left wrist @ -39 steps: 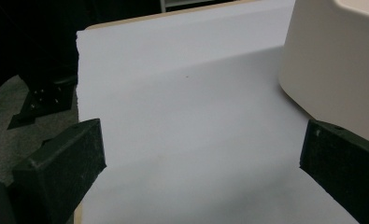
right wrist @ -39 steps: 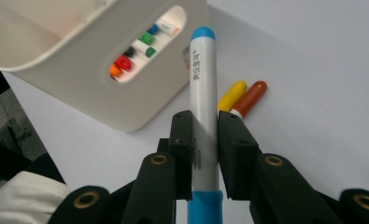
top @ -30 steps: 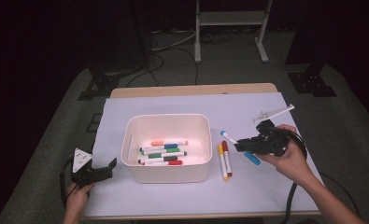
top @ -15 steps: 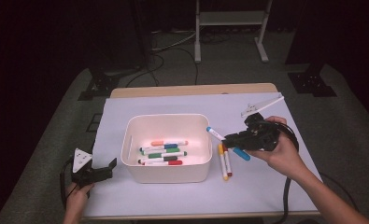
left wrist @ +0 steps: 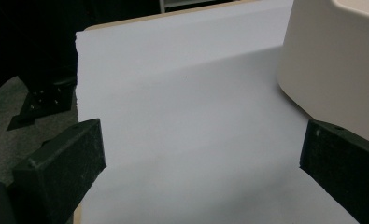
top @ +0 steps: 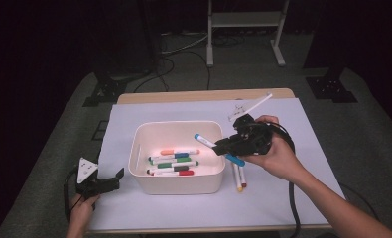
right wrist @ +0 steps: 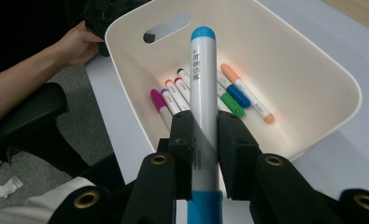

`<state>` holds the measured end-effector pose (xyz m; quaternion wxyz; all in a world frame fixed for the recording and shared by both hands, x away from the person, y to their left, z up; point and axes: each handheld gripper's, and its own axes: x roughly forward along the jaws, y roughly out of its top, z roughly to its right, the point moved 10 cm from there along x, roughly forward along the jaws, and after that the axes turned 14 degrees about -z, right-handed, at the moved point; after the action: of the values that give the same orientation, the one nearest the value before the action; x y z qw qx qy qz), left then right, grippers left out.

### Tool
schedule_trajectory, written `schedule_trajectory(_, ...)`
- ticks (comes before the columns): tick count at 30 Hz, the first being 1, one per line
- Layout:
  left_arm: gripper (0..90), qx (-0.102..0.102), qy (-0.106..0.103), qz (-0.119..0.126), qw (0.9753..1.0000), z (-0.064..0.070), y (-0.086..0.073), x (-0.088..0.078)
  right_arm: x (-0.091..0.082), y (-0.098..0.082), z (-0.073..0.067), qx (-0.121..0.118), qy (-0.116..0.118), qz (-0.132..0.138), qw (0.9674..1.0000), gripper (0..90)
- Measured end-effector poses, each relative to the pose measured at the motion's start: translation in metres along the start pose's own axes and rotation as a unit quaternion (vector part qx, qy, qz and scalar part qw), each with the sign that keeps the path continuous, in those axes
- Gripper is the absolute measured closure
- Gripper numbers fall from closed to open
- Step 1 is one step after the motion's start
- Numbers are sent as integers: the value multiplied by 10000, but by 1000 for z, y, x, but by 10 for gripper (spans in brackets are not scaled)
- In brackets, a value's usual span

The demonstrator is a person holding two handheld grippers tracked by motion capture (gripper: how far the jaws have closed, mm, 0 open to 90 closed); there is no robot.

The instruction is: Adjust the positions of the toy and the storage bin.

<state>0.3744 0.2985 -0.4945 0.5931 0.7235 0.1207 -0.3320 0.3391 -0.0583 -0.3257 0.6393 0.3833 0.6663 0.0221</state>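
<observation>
A cream plastic bin (top: 176, 179) stands mid-table with several coloured markers (top: 174, 162) lying in it. My right gripper (top: 222, 145) is shut on a white marker with blue ends (top: 218, 148), held over the bin's right rim with its tip reaching above the inside. The right gripper view looks along that blue-capped marker (right wrist: 202, 84) clamped between the jaws, with the bin (right wrist: 313, 70) and its markers (right wrist: 233, 95) below. My left gripper (top: 109, 184) rests open near the table's front left corner, its black fingers (left wrist: 60, 168) wide apart over bare white paper, the bin's wall (left wrist: 336, 65) to its right.
Two more markers (top: 239, 177) lie on the white paper just right of the bin, below my right hand. A white table cover (top: 302, 188) spans the wooden tabletop; dark floor, cables and stand legs surround it.
My right gripper has carried the blue marker leftward and upward, from the table right of the bin to above the bin's right rim. The left gripper has stayed still.
</observation>
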Motion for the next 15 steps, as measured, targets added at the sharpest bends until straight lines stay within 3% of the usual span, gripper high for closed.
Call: schedule_trajectory(15,0,7,-29,7,10000,0,0,-1,46,35,-22,-435,470,-325,9974,756)
